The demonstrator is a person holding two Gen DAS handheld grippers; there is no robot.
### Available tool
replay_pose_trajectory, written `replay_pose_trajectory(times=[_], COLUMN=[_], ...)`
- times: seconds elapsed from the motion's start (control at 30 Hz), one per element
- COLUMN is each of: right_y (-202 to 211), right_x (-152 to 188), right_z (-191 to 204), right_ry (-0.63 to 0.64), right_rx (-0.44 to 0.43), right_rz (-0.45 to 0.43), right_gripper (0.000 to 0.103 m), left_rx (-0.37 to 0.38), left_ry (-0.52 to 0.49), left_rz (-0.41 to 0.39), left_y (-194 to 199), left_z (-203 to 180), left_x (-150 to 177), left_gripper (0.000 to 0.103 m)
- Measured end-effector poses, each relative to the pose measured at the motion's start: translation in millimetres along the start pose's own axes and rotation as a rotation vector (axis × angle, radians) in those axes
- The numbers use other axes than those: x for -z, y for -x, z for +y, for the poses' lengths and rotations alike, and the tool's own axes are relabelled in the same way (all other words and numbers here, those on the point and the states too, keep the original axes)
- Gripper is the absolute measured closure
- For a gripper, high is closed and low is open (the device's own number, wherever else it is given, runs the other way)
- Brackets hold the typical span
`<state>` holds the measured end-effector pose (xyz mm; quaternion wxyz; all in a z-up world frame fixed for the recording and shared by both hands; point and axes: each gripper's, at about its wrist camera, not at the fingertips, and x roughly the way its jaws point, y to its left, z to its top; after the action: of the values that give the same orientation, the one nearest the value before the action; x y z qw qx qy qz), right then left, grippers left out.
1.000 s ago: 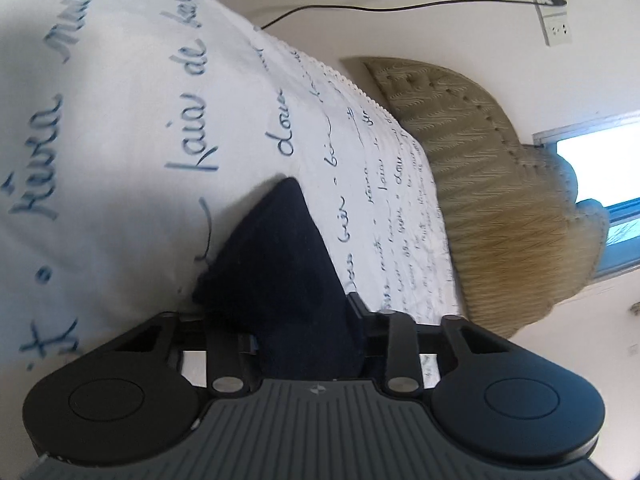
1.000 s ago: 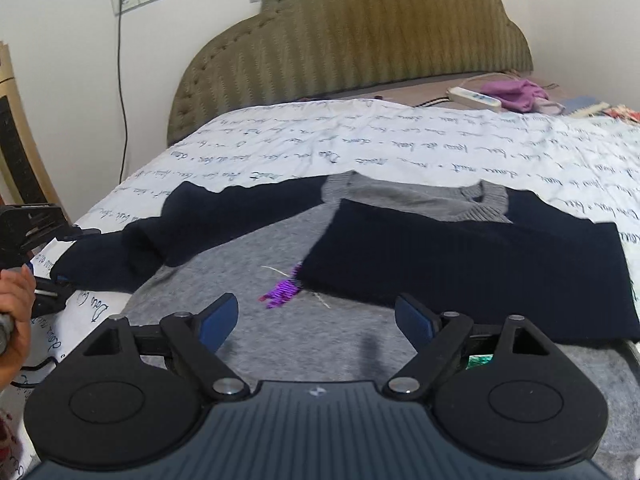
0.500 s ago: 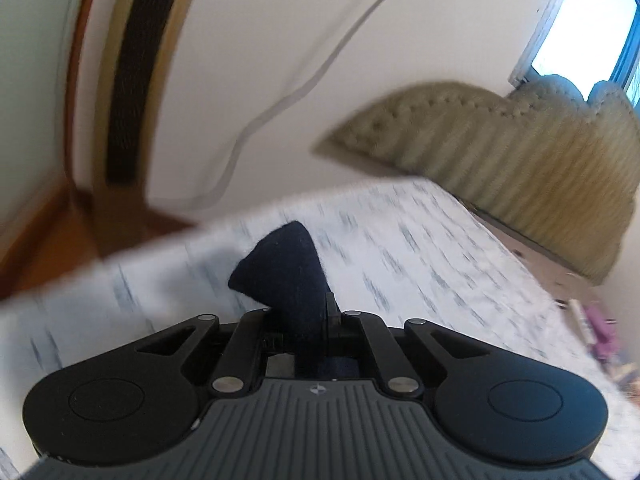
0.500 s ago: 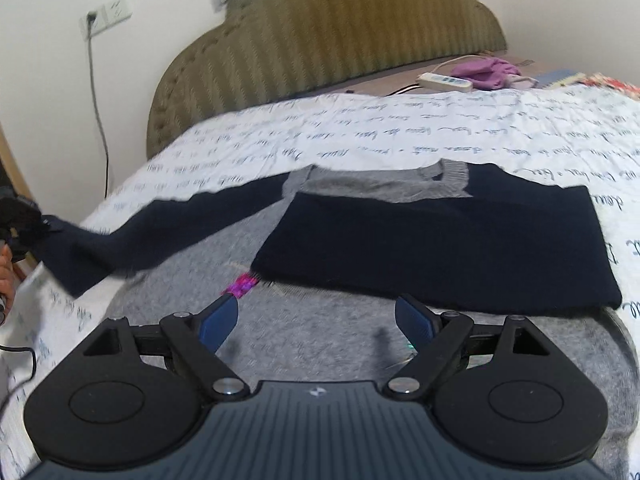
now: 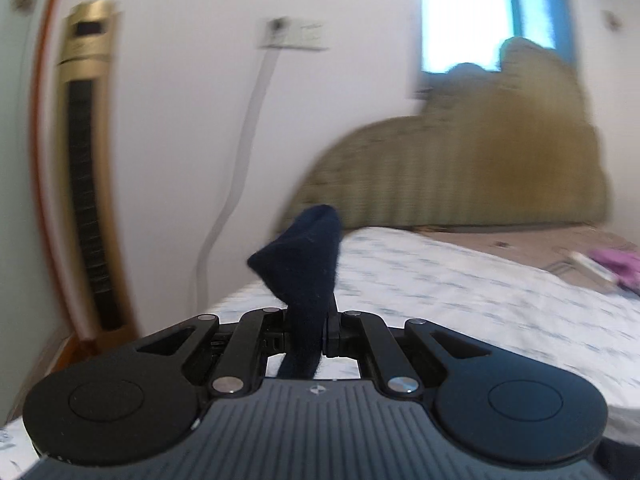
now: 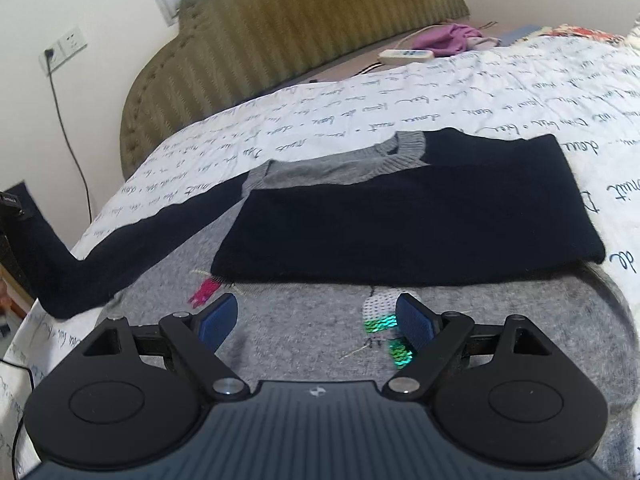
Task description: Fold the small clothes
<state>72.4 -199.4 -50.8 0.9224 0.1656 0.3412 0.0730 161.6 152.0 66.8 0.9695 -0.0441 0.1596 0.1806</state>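
A grey sweater (image 6: 304, 344) with navy sleeves lies flat on the bed. One navy sleeve (image 6: 404, 224) is folded across its chest. The other navy sleeve (image 6: 132, 248) stretches out to the left and rises off the bed at its end. That sleeve's cuff (image 5: 304, 264) stands up between the jaws of my left gripper (image 5: 310, 330), which is shut on it and lifted above the bed. My right gripper (image 6: 316, 322) hovers open over the sweater's grey front, with nothing between its blue pads (image 6: 218, 318). Sequin patches (image 6: 384, 334) sit by its right finger.
The bed has a white sheet with written lines (image 6: 400, 96) and an olive padded headboard (image 6: 304, 20). A purple cloth (image 6: 448, 38) and a white power strip (image 6: 404, 55) lie near the headboard. A wall socket with a cable (image 6: 64, 46) is at the left, beside a tall gold-framed unit (image 5: 86, 168).
My left gripper closed on the sleeve cuff, rolled upright and rose off the bed, pulling the left sleeve taut. My right gripper drifted forward over the sweater, still open.
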Motion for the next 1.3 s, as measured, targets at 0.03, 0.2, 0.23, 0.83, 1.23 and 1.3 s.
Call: replay_pose_trajectory(times=[0.03, 0.2, 0.23, 0.83, 1.23, 1.3], right_y=[0.8, 2.4, 2.7, -23.6, -108.7, -109.8], right_x=[-0.3, -1.3, -1.8, -61.4, -64.2, -63.5], right_z=[-1.5, -8.0, -9.2, -60.8, -43.9, -40.4], right_ry=[-0.003, -0.020, -0.023, -0.298, -0.465, -0.459], right_rx=[0.002, 0.008, 0.008, -0.342, -0.592, -0.594], right_rz=[-0.002, -0.005, -0.005, 0.051, 0.240, 0.240], right_gripper=[0.016, 0.016, 0.016, 0.011, 0.011, 0.011], left_rx=[0.038, 0.216, 0.246, 0.421, 0.494, 0.499], left_ry=[-0.011, -0.101, -0.124, -0.418, -0.726, -0.801], left_rz=[-0.005, -0.023, -0.023, 0.091, 0.034, 0.015], left_y=[7.0, 36.3, 39.4, 53.8, 74.0, 82.5], left_z=[-10.8, -62.9, -73.0, -155.8, -173.1, -171.2], left_x=[2.0, 22.1, 28.7, 122.0, 159.8, 164.3], left_gripper=[0.096, 0.096, 0.096, 0.089, 0.038, 0.028])
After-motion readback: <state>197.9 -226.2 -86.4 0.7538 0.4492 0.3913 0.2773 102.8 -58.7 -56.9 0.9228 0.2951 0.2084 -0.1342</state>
